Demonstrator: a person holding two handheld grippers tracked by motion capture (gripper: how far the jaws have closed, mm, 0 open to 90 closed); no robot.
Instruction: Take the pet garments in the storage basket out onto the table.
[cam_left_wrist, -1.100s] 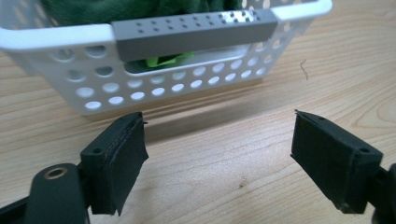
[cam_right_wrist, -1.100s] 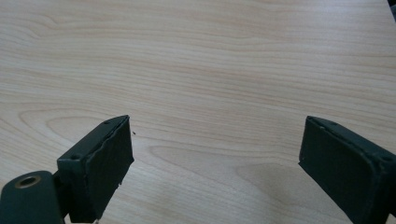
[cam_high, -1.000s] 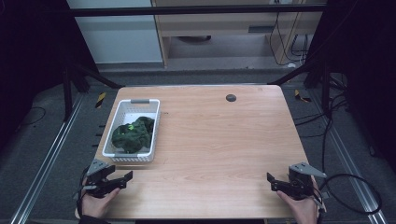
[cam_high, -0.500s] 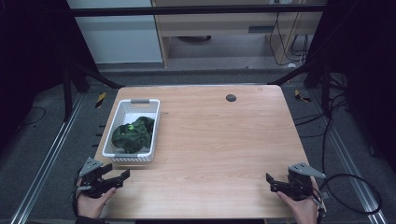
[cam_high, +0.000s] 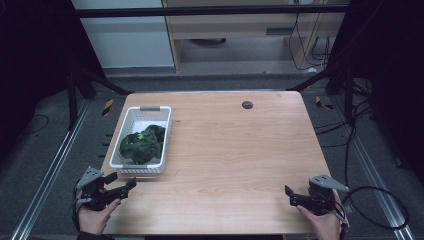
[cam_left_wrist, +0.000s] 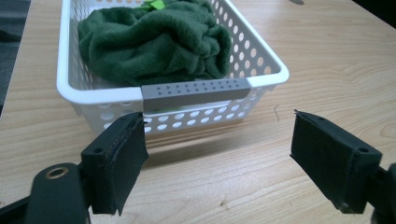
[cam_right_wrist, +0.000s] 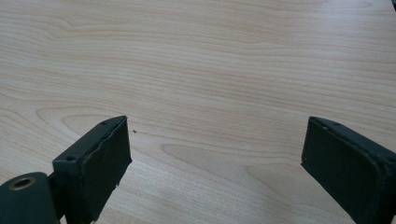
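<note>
high view, left claw (cam_high: 131, 184): jaws spread, holding nothing, at the bench's (cam_high: 235, 150) near-left corner; white basket (cam_high: 118, 156) just ahead of its tips, apart from them
high view, towel: green towel (cam_high: 142, 144) bunched inside the basket
high view, right claw (cam_high: 289, 194): jaws spread, nothing held, over the near-right bench edge, well apart from the basket
left gripper view, claw (cam_left_wrist: 219, 140): wide open, nothing between the pads; the basket's (cam_left_wrist: 261, 70) grey handle (cam_left_wrist: 194, 91) right ahead, not touched; towel (cam_left_wrist: 154, 44) beyond it, inside
right gripper view, claw (cam_right_wrist: 217, 149): wide open, nothing gripped, bare bench (cam_right_wrist: 210, 65) wood ahead and under
</note>
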